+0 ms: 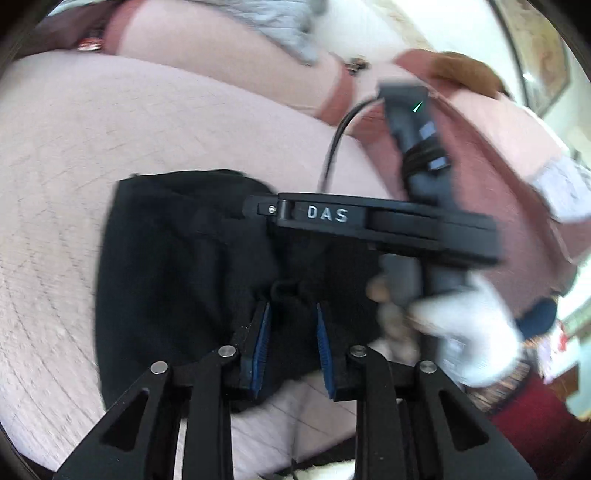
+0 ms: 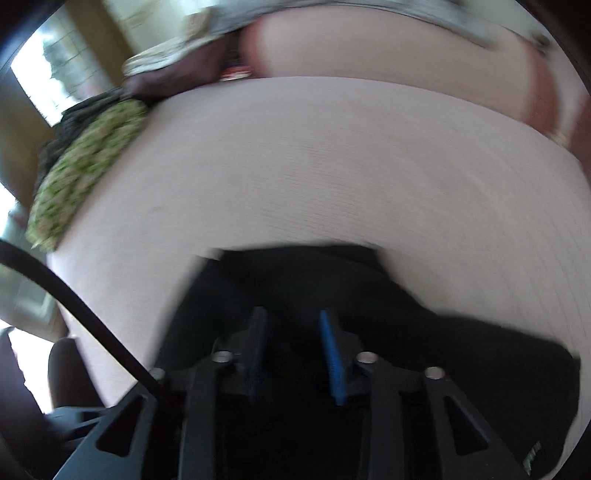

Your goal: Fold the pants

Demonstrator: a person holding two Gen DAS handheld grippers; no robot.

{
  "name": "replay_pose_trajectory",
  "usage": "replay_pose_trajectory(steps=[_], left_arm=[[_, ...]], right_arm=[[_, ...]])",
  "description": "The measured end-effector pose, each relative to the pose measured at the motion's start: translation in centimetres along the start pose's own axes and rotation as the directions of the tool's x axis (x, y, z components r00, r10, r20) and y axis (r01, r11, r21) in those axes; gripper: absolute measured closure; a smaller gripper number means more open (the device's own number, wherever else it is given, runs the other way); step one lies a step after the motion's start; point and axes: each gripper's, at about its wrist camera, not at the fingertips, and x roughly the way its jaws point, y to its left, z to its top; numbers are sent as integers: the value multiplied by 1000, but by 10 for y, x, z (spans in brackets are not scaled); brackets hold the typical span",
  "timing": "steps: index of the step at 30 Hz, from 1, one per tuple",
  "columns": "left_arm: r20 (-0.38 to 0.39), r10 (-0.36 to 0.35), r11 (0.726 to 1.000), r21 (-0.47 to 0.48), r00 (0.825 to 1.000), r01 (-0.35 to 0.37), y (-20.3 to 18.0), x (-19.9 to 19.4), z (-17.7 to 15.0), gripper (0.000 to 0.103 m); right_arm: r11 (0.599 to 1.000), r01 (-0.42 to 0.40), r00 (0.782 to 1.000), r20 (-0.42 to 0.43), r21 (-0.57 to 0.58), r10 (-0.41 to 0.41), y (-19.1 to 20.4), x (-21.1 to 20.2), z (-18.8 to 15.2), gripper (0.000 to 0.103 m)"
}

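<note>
Parted jaws over black pants (image 1: 177, 266)

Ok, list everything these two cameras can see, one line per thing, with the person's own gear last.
pants: one, black, bunched on the bed in front of both grippers
bed cover: one, pale pink, under the pants
patterned cloth: one, green and white, at the bed's left edge in the right wrist view
grey cloth: one, at the far end of the bed
framed picture: one, on the wall at upper right
cable: one, black, running from the right gripper
left gripper: black with blue pads, apart, over the pants
right gripper: same make, pads apart, over the pants
hand: one, blurred, holding the right gripper
</note>
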Motion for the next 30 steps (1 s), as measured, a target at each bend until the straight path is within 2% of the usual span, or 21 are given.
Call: replay_pose_trajectory(steps=[2,4,6,8,10,12,13,14,16,17,18,19,20,22,23,25,26,30], left_arm=[[15,-38,998,44,999,38,-10,-21,-1,62],[43,-38,997,65,998,35,-13,-40,-2,53],[76,-3,998,55,997,-1,-6,-51,-5,52],[91,52,999,3,995,-52,13,-58,-15,51],[62,96,992,-84,993,-91,35,-48,-10,51],[45,102,988,-122,994,-96,45,-36,-10,52],[26,126,985,-126,992,-121,49,-27,-12,52],[6,142,982,-124,990,-141,52,-19,-16,52],[-42,160,979,-120,986,-164,53,-1,-28,52],[-43,165,979,-112,985,-169,52,4,-34,52],[-25,169,981,-96,985,-171,47,0,-37,52],[-22,174,982,-75,984,-176,44,-1,-39,52],[-30,174,982,-68,984,-175,43,-3,-41,52],[-42,152,985,-82,988,-155,42,-3,-39,51],[-46,134,986,-91,990,-138,43,-12,-41,51],[-30,119,988,-99,992,-121,53,-31,-47,51],[-16,123,987,-99,992,-124,53,-34,-44,51],[4,155,979,-133,988,-153,68,-30,-25,50]], right_arm=[[997,-26,998,53,78,22,-25,-17,-9,53],[991,-29,993,115,127,14,-41,-36,-15,53],[984,-62,984,176,169,32,-52,-56,-18,52],[964,-182,964,230,192,136,-53,-72,-22,52],[906,-372,915,241,202,322,-43,-70,-26,52],[826,-512,857,211,236,471,-28,-51,-30,52],[781,-559,829,184,277,528,-20,-34,-35,52],[774,-556,830,163,303,533,-16,-23,-39,52],[817,-472,879,113,332,462,-13,-4,-52,52],[852,-403,914,99,335,394,-18,-1,-59,56],[874,-357,934,103,329,343,-24,-2,-65,63],[884,-339,941,120,322,317,-31,-6,-71,78],[885,-329,944,128,329,303,-40,-10,-76,83],[892,-255,964,164,373,208,-57,-27,-89,80],[894,-239,967,181,379,181,-61,-34,-93,71],[904,-170,973,213,393,91,-70,-53,-103,45],[906,-159,969,239,393,66,-75,-64,-108,43],[906,-196,956,279,375,91,-77,-84,-119,43]])
